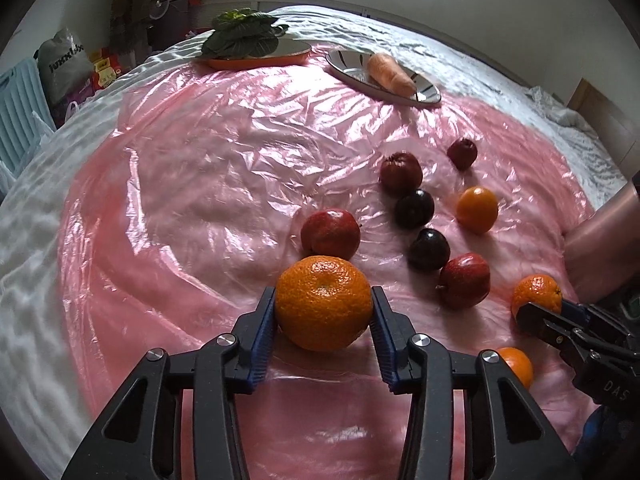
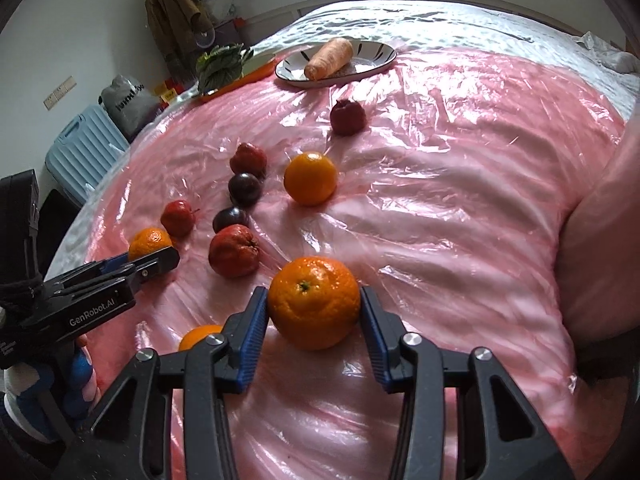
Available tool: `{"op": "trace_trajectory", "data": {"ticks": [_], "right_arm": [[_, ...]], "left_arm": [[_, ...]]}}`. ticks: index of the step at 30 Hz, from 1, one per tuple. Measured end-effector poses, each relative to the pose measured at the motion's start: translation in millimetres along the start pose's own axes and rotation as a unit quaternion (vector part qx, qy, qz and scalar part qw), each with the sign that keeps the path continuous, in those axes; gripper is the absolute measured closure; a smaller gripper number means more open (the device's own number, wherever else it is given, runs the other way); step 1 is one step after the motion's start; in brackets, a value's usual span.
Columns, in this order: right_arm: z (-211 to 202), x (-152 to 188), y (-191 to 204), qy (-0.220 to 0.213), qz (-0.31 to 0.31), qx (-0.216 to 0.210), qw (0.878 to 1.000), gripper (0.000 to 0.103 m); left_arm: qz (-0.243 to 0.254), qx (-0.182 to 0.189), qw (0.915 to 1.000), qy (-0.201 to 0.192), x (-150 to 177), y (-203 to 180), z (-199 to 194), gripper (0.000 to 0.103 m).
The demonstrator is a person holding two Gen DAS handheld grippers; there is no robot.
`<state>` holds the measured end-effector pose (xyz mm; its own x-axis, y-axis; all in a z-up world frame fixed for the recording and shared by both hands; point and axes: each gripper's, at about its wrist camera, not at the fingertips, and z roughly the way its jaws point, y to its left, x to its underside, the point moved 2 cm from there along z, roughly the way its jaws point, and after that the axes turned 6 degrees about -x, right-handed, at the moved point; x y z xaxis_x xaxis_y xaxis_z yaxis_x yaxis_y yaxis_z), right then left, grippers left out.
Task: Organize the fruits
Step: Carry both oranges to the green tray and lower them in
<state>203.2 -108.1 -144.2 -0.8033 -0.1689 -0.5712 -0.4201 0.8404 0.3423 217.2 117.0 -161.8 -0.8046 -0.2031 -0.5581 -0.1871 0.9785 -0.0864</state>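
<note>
My left gripper (image 1: pixel 324 296) is shut on a big orange (image 1: pixel 324 312), its blue pads pressing both sides on the pink plastic sheet (image 1: pixel 200 184). In the right wrist view the same left gripper (image 2: pixel 146 258) shows from the side. My right gripper (image 2: pixel 314 296) is shut on a second orange (image 2: pixel 314 308). From the left wrist camera that right gripper (image 1: pixel 548 308) appears at the right edge with its orange (image 1: pixel 536 292). Loose fruit lie between: a third orange (image 1: pixel 477 209), red apples (image 1: pixel 330 234) and dark plums (image 1: pixel 415 208).
A striped plate (image 1: pixel 348 62) holding a carrot (image 1: pixel 390 74) and an orange plate (image 1: pixel 256 62) with leafy greens (image 1: pixel 244 38) stand at the far side. A small orange (image 2: pixel 198 334) lies near my grippers. A blue suitcase (image 2: pixel 80 152) and bags stand beside the bed.
</note>
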Motion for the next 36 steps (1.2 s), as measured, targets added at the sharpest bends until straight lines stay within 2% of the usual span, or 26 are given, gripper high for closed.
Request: {"op": "trace_trajectory", "data": {"ticks": [9,15,19,22,29,32,36], "right_arm": [[-29,4,11,-0.02,-0.006,0.008,1.0,0.048],[-65,25,25,-0.027,-0.028,0.021,0.999,0.048],[-99,53,31,-0.031,-0.039,0.031,0.998,0.048],[-123,75,24,-0.034,-0.036,0.038,0.998,0.048],[-183,110,-22,-0.056,-0.01,0.071,0.996,0.048],[-213,116,-57,-0.073,0.01,0.096,0.993,0.048],[-257,114,-116,-0.101,0.039,0.138,0.985,0.048]], "left_arm": [[-0.013,0.0,0.9997,-0.019,0,13,-37,0.064],[-0.003,-0.001,0.9993,-0.038,13,12,-81,0.064],[0.017,0.008,0.9989,-0.042,31,-5,-111,0.064],[0.042,0.016,0.998,-0.044,47,-29,-130,0.064],[0.095,0.083,0.9912,-0.041,75,-117,-166,0.064],[0.132,0.12,0.983,-0.043,83,-170,-180,0.064],[0.186,0.166,0.9676,-0.042,92,-247,-194,0.064]]}}
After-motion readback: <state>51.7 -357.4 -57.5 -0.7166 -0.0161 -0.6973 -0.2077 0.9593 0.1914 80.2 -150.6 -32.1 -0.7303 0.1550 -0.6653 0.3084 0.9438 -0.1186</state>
